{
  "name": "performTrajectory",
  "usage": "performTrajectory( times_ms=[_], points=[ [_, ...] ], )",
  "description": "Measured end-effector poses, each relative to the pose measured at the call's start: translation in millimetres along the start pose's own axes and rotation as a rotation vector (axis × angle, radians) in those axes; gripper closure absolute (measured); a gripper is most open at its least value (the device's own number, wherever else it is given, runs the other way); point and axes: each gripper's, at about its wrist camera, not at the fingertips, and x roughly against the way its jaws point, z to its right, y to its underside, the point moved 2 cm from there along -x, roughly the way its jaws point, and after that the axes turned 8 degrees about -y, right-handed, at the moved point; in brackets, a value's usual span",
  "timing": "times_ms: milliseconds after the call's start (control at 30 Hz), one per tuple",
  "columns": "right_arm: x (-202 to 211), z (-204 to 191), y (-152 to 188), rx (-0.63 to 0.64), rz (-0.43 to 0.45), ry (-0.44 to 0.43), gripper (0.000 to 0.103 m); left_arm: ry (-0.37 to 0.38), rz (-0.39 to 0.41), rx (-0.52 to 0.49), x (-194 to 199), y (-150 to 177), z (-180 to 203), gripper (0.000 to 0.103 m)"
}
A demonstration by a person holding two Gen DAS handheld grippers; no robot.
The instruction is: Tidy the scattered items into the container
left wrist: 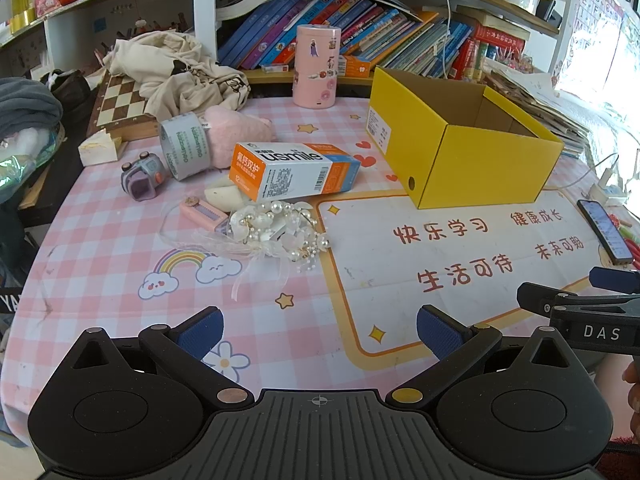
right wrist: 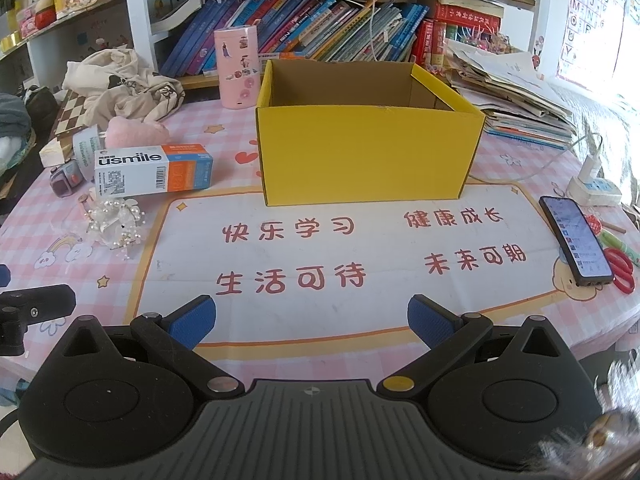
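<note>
An open yellow cardboard box (left wrist: 480, 160) (right wrist: 368, 156) stands on the table's far side. Left of it lie a usmile toothpaste box (left wrist: 292, 170) (right wrist: 154, 170), a roll of grey tape (left wrist: 184, 148), a pink plush (left wrist: 240, 130) (right wrist: 138, 130), a small purple toy camera (left wrist: 142, 180) (right wrist: 64, 178), a pink flat case (left wrist: 202, 212), a white sponge (left wrist: 222, 196) and a pearl flower hairpiece (left wrist: 276, 232) (right wrist: 116, 222). My left gripper (left wrist: 320, 334) is open and empty above the near table. My right gripper (right wrist: 312, 322) is open and empty in front of the box.
A phone (right wrist: 576, 240) (left wrist: 606, 232), red scissors (right wrist: 620, 270) and a power strip (right wrist: 596, 192) lie at the right. A pink canister (left wrist: 316, 66) (right wrist: 236, 68), cloth on a chessboard (left wrist: 168, 68) and bookshelves stand behind. Stacked papers (right wrist: 516, 92) sit right of the box.
</note>
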Motion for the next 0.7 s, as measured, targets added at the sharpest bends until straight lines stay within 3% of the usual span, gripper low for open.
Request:
performTrajectory(
  times_ms=[700],
  points=[
    [3.7, -0.6, 1.7, 0.006, 0.007, 0.001, 0.0, 0.007, 0.001, -0.002, 1.4, 2.4, 0.5, 0.0]
  ],
)
